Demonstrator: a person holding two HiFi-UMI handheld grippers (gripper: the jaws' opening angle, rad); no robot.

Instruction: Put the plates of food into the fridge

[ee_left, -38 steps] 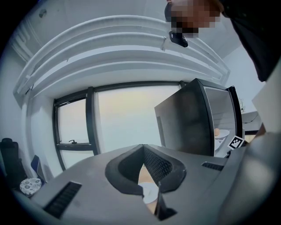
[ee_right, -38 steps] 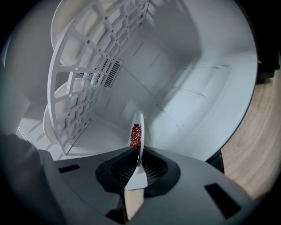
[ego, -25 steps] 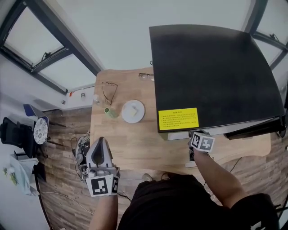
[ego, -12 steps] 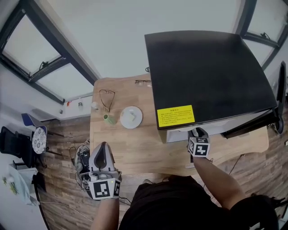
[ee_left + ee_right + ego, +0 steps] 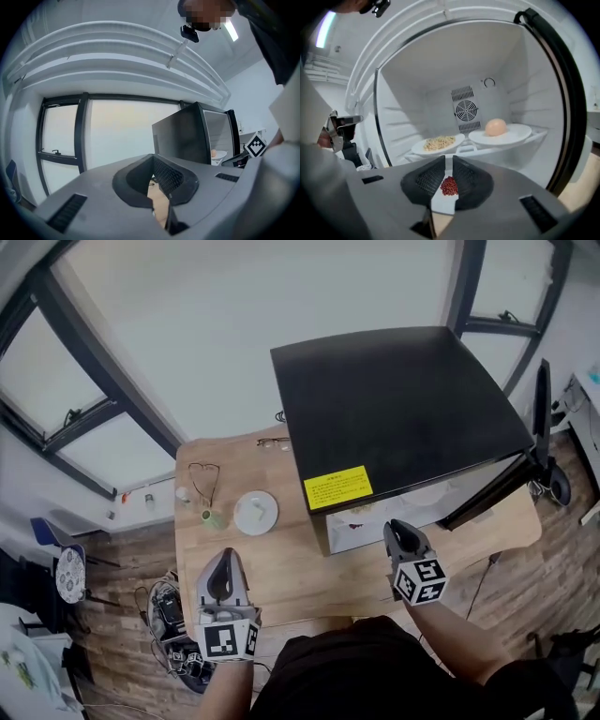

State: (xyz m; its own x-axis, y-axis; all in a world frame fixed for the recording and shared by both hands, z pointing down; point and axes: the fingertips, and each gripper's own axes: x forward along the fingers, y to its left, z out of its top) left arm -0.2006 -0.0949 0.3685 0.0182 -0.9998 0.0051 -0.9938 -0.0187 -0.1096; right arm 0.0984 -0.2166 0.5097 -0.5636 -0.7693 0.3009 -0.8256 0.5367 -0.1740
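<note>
Left tool (image 5: 225, 561) first: it hangs over the near left corner of the counter (image 5: 291, 568), jaws pressed together at the tips, nothing in them. Further back along the left edge there's a pair of glasses (image 5: 204, 474), then a small green cup (image 5: 214, 518) and right beside it a white plate (image 5: 255, 512) with a pale bit of food on it, so that one's out on the counter, between the cup and the fridge (image 5: 394, 399). A second pair of glasses (image 5: 272, 442) lies at the back edge, just by the fridge's corner. Fridge is a black box taking up the right half of the counter, yellow label (image 5: 337, 487) on top near its front left corner, and it stands open toward the person.

Right tool (image 5: 396, 529) is in front of that opening, pointing in. Its jaws have just been closing and stand a thin slit apart, not pinching anything. Through the slit you can see a plate of red beans (image 5: 440, 201) lying lower than the shelf (image 5: 539, 137); can't tell what it rests on. On the shelf sit two more side by side: left plate (image 5: 458, 139) with pale yellowish grains, right plate (image 5: 518, 132) with a round tan lump (image 5: 495, 127).
</note>
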